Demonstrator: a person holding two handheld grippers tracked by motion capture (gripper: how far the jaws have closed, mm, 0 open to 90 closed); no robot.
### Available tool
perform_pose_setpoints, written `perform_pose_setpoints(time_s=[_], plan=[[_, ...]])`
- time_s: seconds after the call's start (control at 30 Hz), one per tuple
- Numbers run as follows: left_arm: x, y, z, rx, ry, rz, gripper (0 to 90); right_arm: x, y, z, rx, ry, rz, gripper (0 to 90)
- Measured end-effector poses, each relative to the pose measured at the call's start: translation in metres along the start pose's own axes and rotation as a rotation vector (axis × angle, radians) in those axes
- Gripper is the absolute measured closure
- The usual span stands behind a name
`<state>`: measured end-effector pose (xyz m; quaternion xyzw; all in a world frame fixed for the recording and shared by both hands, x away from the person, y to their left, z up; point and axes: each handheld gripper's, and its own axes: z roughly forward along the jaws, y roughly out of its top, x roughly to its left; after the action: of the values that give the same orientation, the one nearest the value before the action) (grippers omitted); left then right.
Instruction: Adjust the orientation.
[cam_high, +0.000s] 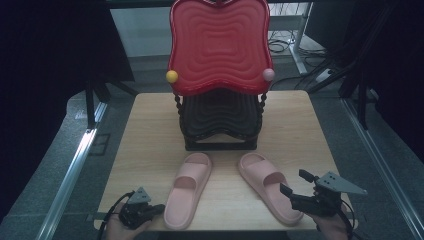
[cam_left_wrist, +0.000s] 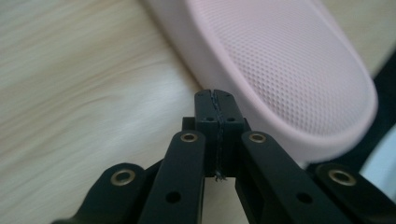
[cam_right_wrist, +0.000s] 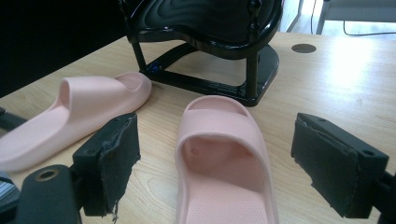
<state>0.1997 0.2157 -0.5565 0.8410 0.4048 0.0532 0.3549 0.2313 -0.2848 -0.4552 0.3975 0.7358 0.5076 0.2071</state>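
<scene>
Two pale pink foam slippers lie soles down on a light wood-grain table (cam_high: 150, 130), toes pointing toward the rack, heels toward the person. Left slipper (cam_high: 187, 189): moulded one-piece slide, broad strap, heel bed stippled with a fine dot texture, thick rounded sidewall. Right slipper (cam_high: 269, 186): same make, angled a little outward, smooth arched strap over an open toe cavity.

Behind them, mid-table, stands a two-tier rack (cam_high: 220, 75): glossy red top tray, wavy outline, raised concentric ripples; a black tray of like shape beneath; black beaded posts, a yellow ball (cam_high: 172, 76) and a pink ball (cam_high: 268, 74) at the corners.

Left gripper (cam_high: 159, 208): at the near-left table edge, jaws pressed together with nothing between them, tips just beside the left slipper's heel wall.

Right gripper (cam_high: 293, 184): jaws spread wide, hovering over the right slipper's heel end, which sits between the jaws without contact. Its pads (cam_right_wrist: 114, 161) are dark foam, frayed at the edges.
</scene>
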Motion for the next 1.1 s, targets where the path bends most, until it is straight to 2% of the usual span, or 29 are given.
perform_pose_setpoints(time_s=[0.13, 0.27, 0.5, 0.67, 0.73, 0.8, 0.97, 1.03, 1.1], plan=[[-0.02, 0.01, 0.011, 0.021, -0.044, 0.063, 89.8, 0.0, 0.0, 0.001, 0.002, -0.004, 0.001, 15.3], [-0.037, 0.023, 0.024, 0.029, -0.09, 0.107, 89.7, 0.001, -0.001, 0.003, 0.008, -0.007, 0.005, 15.3], [-0.057, 0.043, 0.045, 0.034, -0.135, 0.153, 89.4, 0.002, -0.002, 0.005, 0.018, -0.004, 0.005, 15.3], [-0.061, 0.047, 0.048, 0.017, -0.142, 0.151, 87.6, 0.003, -0.003, 0.006, 0.026, -0.004, 0.003, 15.3], [-0.059, 0.05, 0.041, -0.008, -0.147, 0.147, 85.3, 0.003, -0.004, 0.006, 0.029, -0.003, 0.003, 15.5], [-0.053, 0.056, 0.029, -0.054, -0.121, 0.143, 80.4, 0.005, -0.004, 0.007, 0.03, 0.002, -0.008, 17.7], [-0.028, 0.08, -0.007, -0.267, -0.006, 0.047, 54.4, 0.013, -0.005, 0.011, 0.045, 0.046, -0.035, 23.1], [-0.018, 0.087, -0.013, -0.301, 0.028, 0.003, 44.9, 0.016, -0.005, 0.014, 0.049, 0.052, -0.037, 25.6], [-0.01, 0.091, -0.016, -0.311, 0.028, -0.025, 39.0, 0.019, -0.006, 0.017, 0.054, 0.059, -0.04, 28.2]])
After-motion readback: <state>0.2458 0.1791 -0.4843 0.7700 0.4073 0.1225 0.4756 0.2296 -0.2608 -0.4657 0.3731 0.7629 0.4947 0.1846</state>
